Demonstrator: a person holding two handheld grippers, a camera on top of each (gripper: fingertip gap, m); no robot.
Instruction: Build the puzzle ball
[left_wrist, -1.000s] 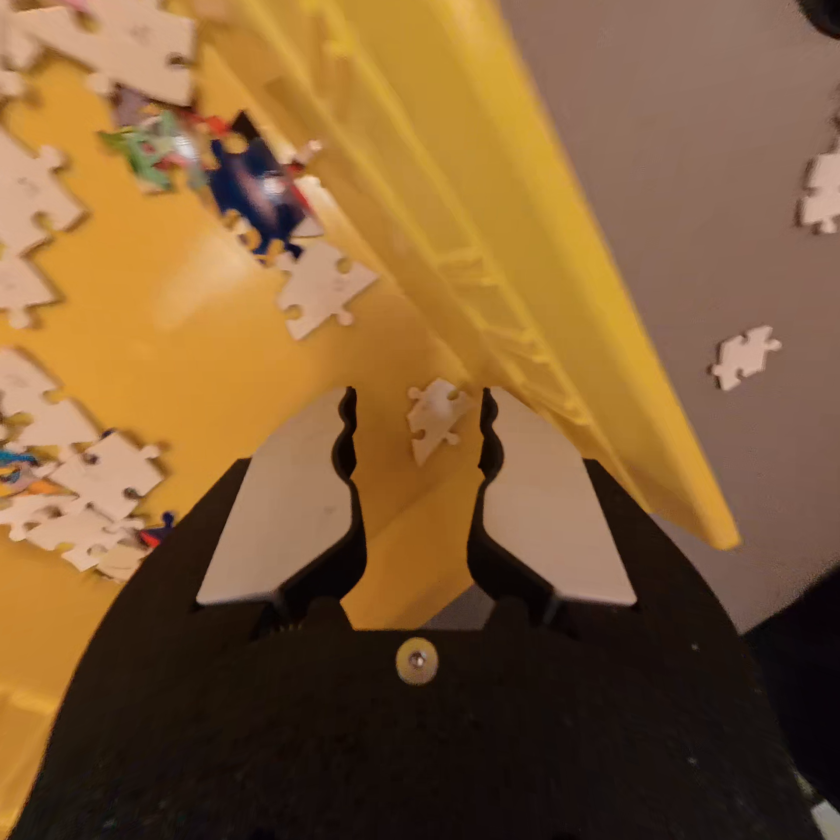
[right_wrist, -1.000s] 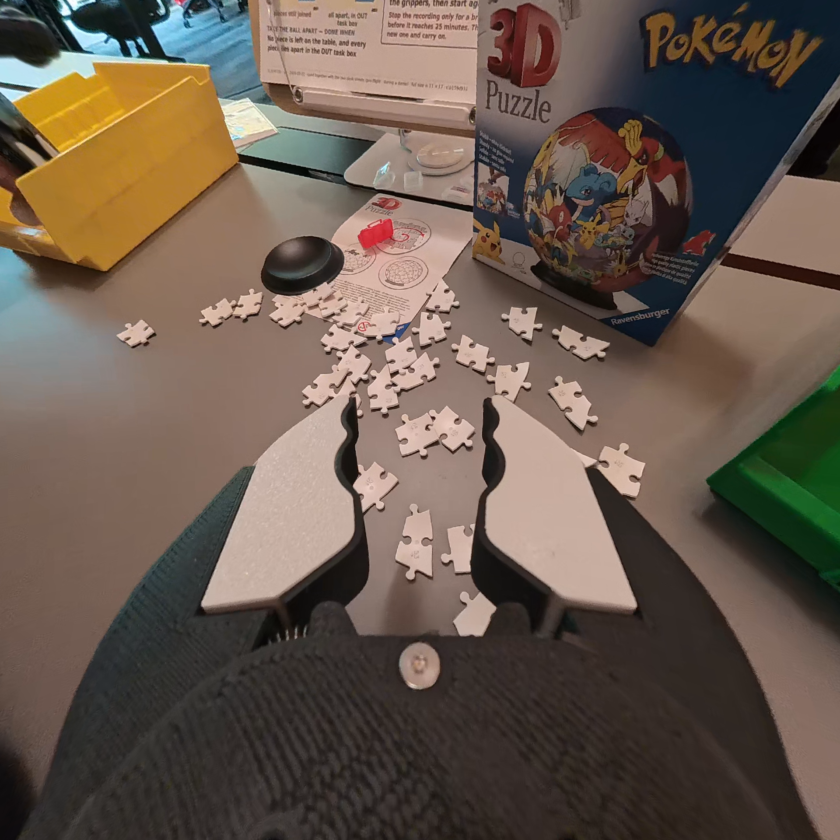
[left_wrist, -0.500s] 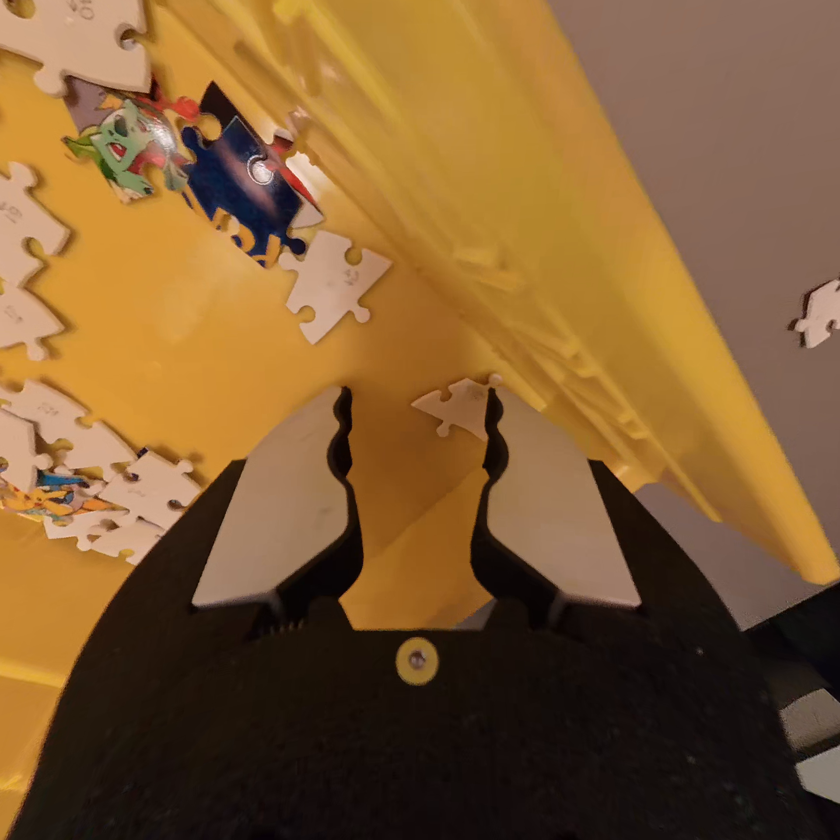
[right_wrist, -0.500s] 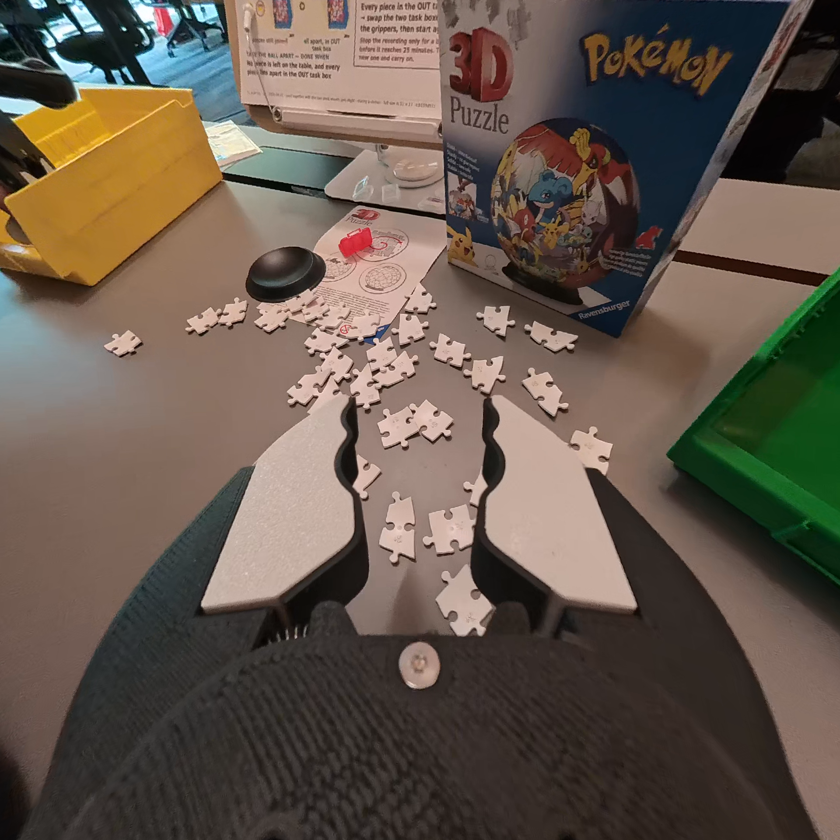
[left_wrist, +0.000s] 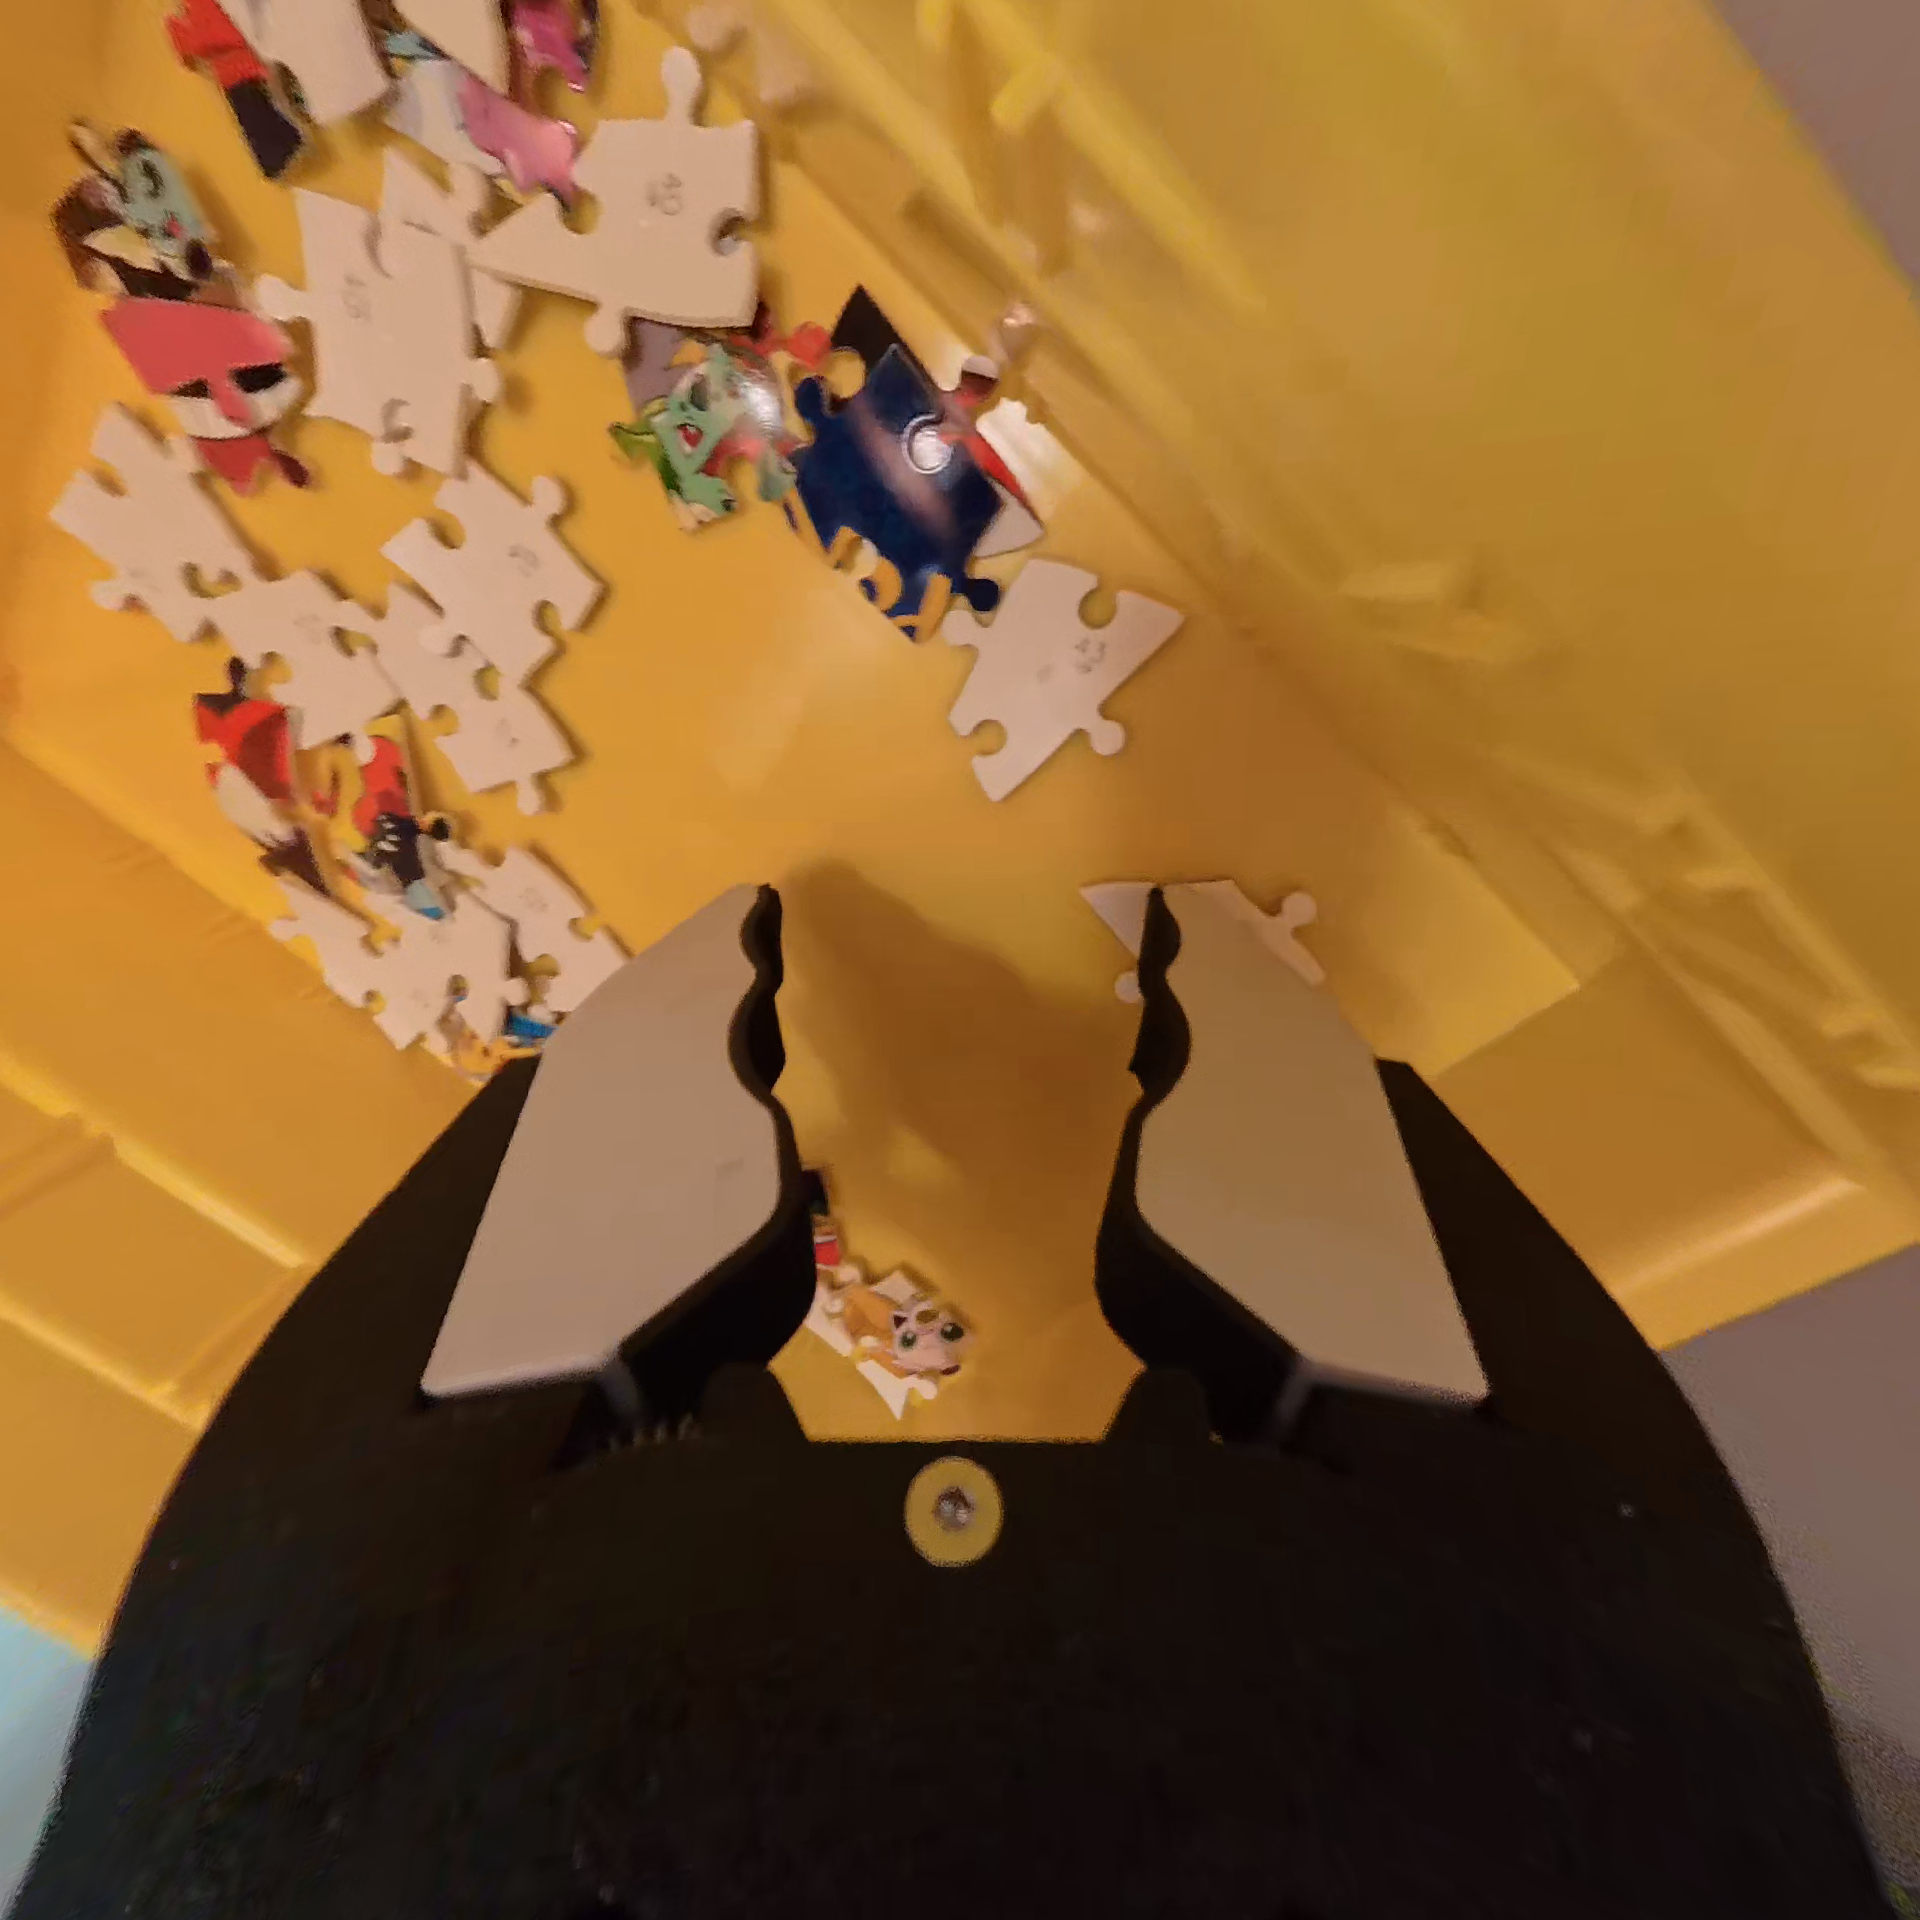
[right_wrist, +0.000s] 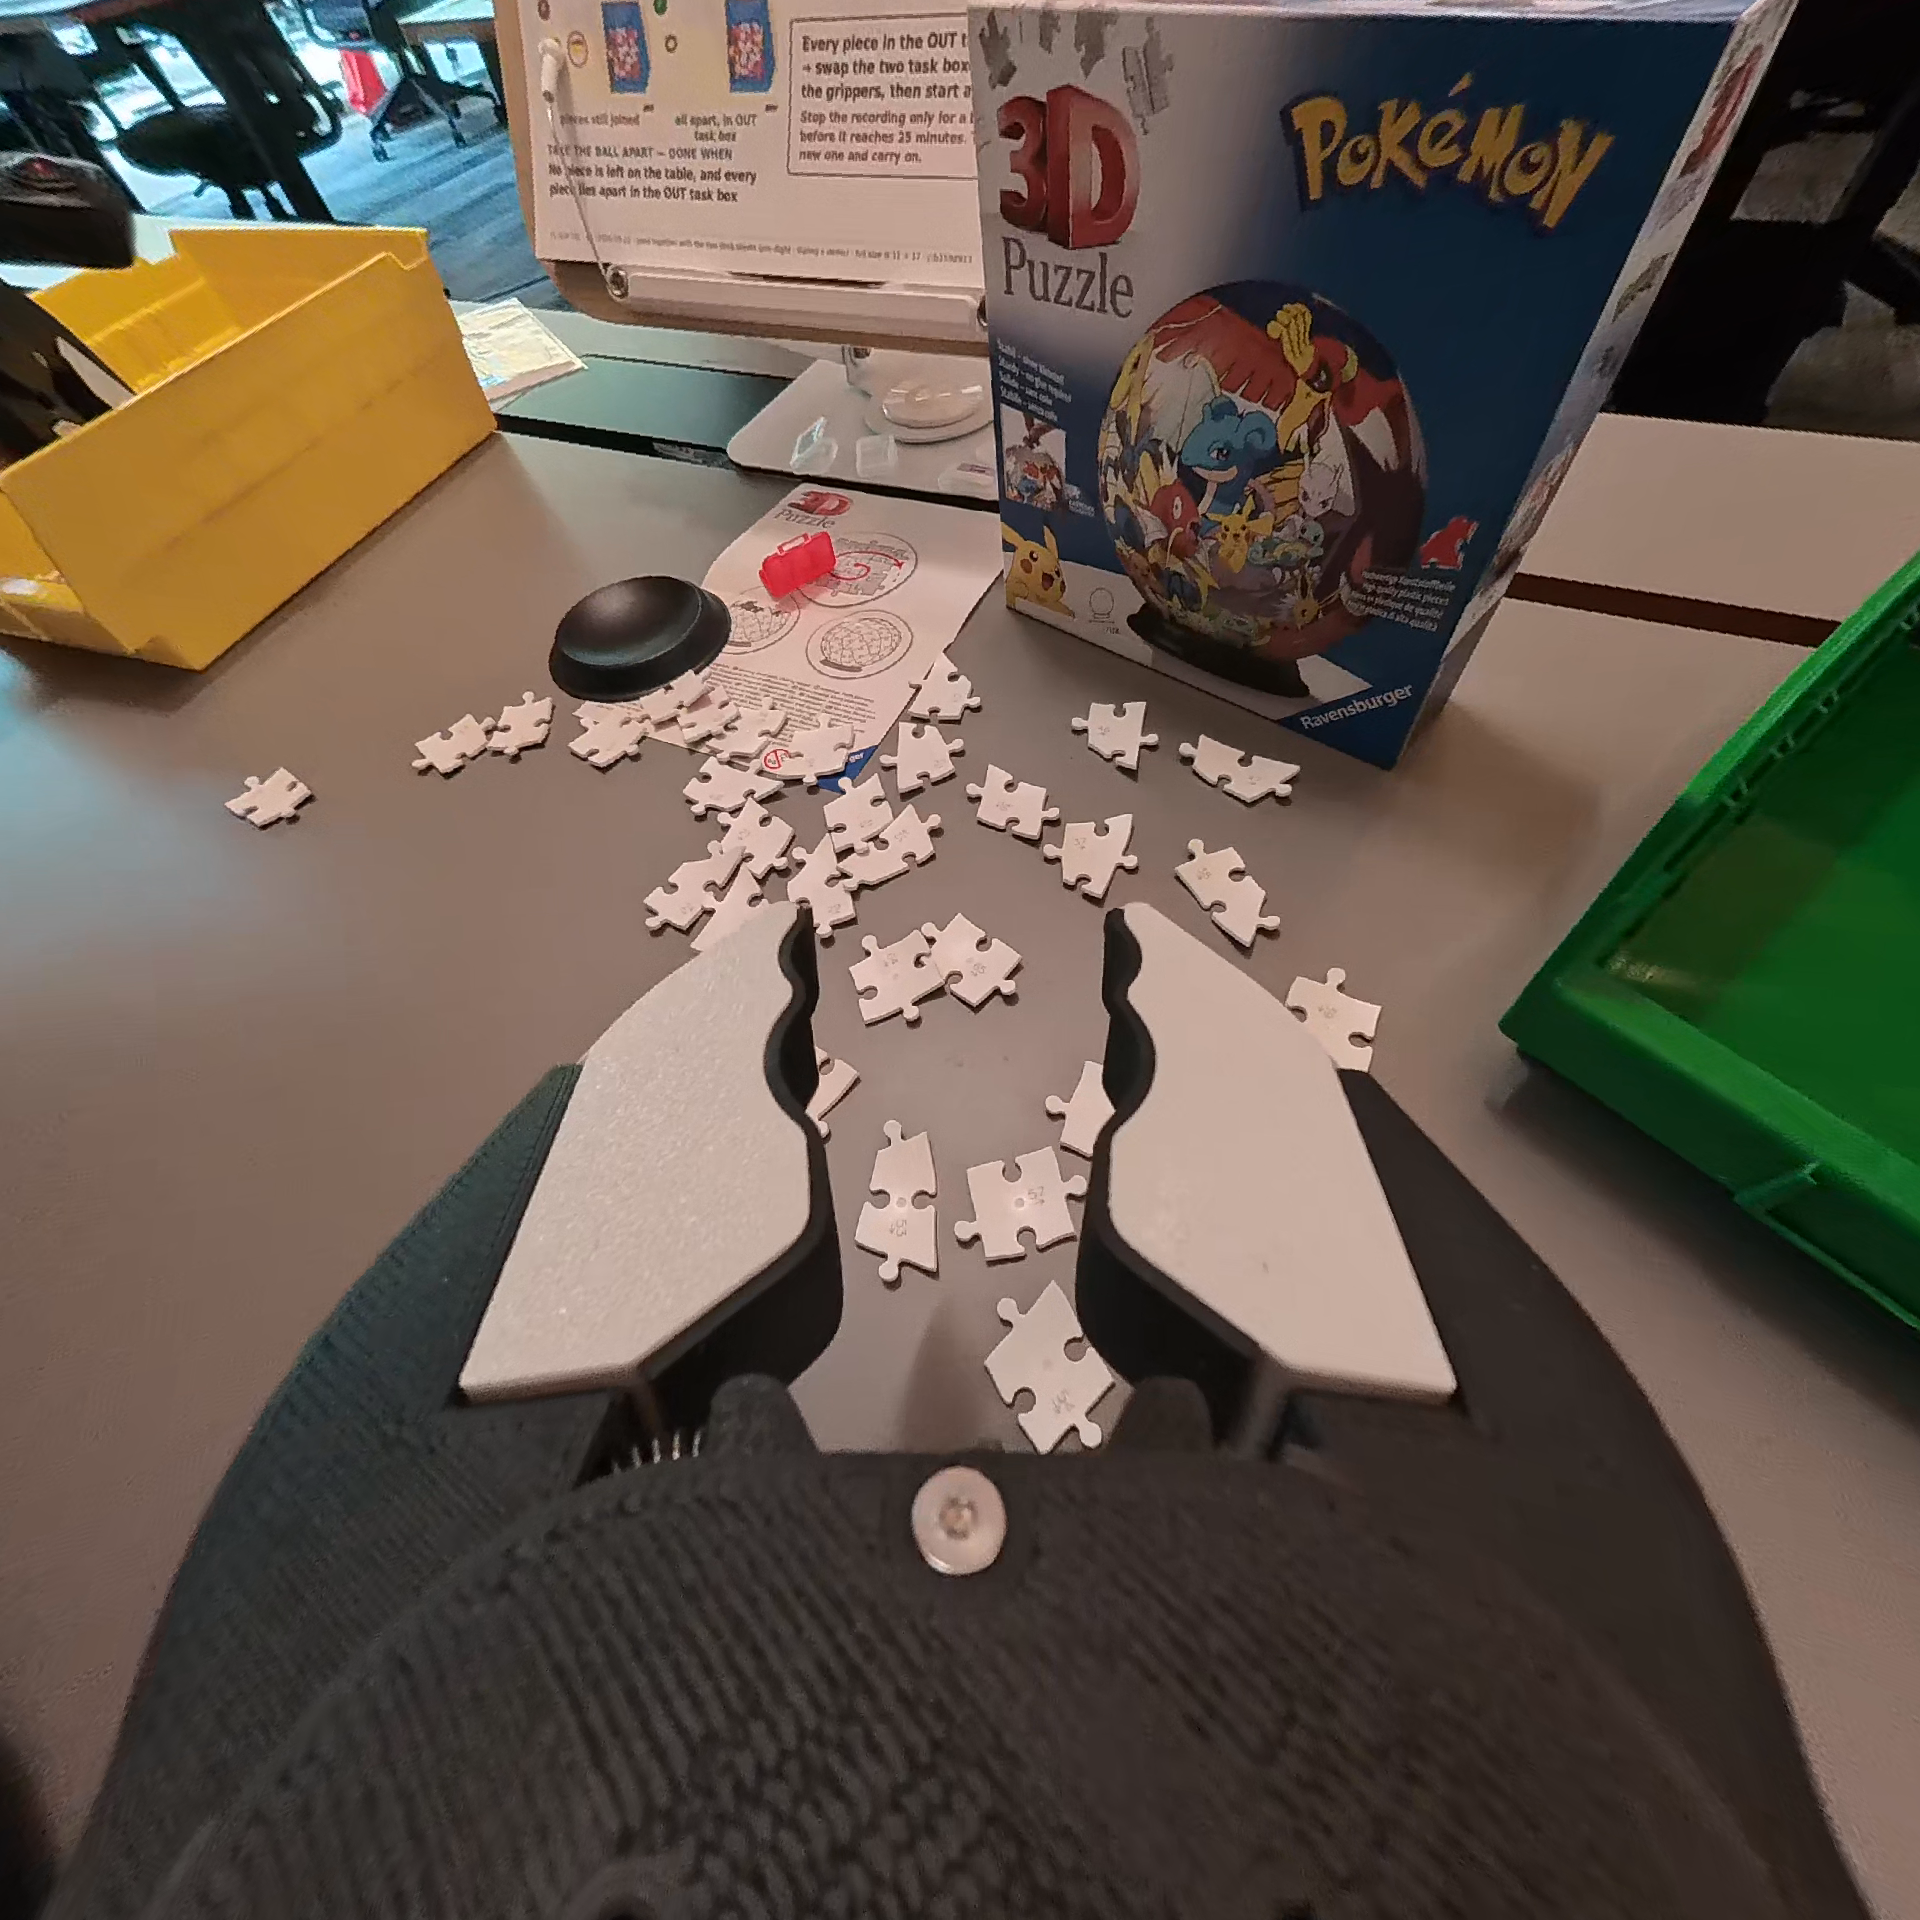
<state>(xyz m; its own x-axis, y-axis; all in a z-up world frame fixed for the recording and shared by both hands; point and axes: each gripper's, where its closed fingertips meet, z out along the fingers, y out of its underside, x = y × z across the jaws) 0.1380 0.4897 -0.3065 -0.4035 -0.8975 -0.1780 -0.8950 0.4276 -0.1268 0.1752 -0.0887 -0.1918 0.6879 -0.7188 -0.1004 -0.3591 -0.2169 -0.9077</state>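
Looking down the left gripper, I see its two grey-faced jaws spread apart with nothing between them, hanging inside the yellow plastic bin above its floor. A white face-down puzzle piece lies partly hidden behind the tip of the right-hand finger; I cannot tell whether the finger touches it. Farther in, a larger white blank-side piece lies just beside a dark blue printed piece, and a cluster of mixed white and colourful pieces spreads across the bin floor to the left. One small printed piece shows low between the fingers. My right gripper is also open and empty — it hovers over the grey tabletop, where loose white puzzle pieces are scattered face-down, a few of them directly between and below the fingers. Beyond them sit a black round dish-shaped stand, a folded paper instruction sheet with a small red plastic part on it, and the upright blue cardboard puzzle box. The yellow bin stands at the far left with the other gripper dipping into it, and a green plastic bin sits at the right edge. No assembled ball shows in either view — only separate pieces.
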